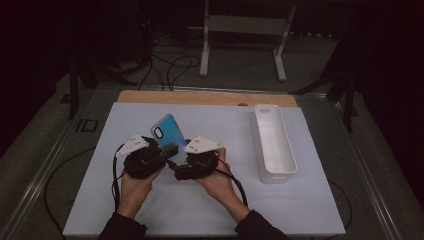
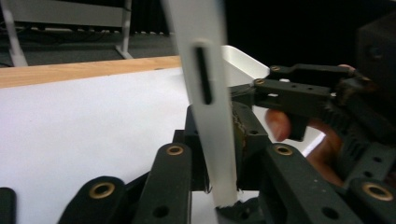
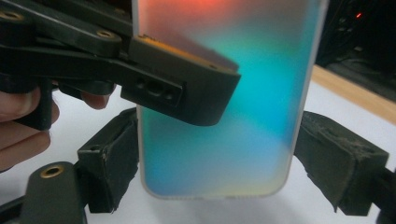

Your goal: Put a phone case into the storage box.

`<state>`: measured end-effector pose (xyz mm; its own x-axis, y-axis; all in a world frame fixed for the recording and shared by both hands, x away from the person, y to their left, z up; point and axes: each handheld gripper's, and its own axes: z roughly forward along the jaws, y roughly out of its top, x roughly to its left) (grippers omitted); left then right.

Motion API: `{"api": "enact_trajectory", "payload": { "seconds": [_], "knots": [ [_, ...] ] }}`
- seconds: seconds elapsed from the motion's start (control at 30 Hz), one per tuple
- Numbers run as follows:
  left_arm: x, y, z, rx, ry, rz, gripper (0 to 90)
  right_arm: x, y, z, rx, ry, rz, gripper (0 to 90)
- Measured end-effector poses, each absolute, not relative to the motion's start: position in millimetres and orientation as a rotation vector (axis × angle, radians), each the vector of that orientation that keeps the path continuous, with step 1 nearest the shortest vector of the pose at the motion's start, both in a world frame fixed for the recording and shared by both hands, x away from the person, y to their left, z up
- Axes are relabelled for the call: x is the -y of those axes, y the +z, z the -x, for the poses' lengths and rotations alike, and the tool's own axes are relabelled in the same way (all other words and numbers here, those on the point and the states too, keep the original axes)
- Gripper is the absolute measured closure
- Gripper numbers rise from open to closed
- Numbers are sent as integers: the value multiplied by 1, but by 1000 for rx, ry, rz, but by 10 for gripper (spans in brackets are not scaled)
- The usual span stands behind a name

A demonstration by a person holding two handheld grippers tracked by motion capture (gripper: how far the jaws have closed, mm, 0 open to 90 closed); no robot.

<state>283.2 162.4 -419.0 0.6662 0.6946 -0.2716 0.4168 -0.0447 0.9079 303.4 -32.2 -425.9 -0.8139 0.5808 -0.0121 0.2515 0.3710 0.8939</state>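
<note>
Left gripper and right gripper side by side near front middle of white table, held in person's hands. Left gripper clamped across faces of phone case. Case raised above table between grippers, tilted, teal-blue. Right gripper jaws spread either side of case's lower end, one pad near edge, other apart. White bin well apart at right.

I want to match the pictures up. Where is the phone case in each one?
High view: phone case stands tilted at table centre, above both hand-held grippers.
Left gripper view: seen edge-on, a white strip at centre.
Right gripper view: broad blue-green face, centre.
Shared landmark: white table sheet.
</note>
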Motion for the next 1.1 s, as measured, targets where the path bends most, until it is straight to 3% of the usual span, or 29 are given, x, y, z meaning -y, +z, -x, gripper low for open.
{"api": "enact_trajectory", "payload": {
  "seconds": [0.13,0.27,1.1],
  "knots": [
    [-161,-420,-283,-913,283,-1672,808,33,-428,-306,-2341,1419,-741,156],
    [-163,-419,-283,-923,302,-1670,810,35,-429,-307,-2392,1403,-725,90],
    [-158,-427,-276,-909,384,-1718,812,84,-396,-318,-2340,1537,-803,87]
  ]
}}
